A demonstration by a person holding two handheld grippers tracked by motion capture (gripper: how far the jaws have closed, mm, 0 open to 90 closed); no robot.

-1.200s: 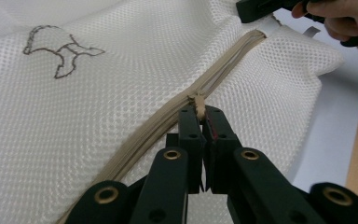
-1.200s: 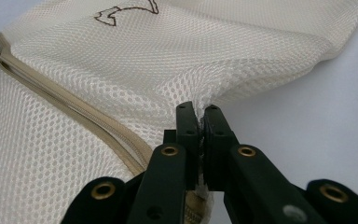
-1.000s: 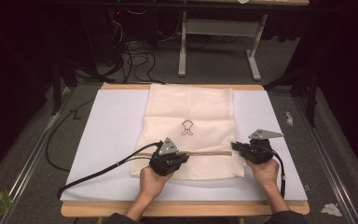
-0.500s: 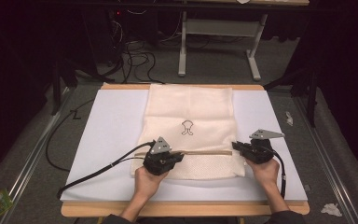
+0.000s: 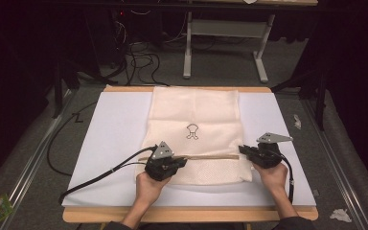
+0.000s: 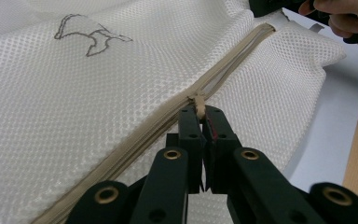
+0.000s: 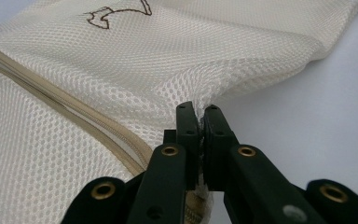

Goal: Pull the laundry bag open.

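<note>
High view overhead, facing forward; both tongs views close along the shared mesh bag [image 5: 195, 139].

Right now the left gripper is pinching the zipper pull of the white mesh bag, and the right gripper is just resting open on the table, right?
Not quite. The left gripper does pinch the zipper pull of the mesh bag, but the right gripper isn't open on the table: its jaws are shut on the bag's edge, near the zipper's end. The right gripper view shows this.
</note>
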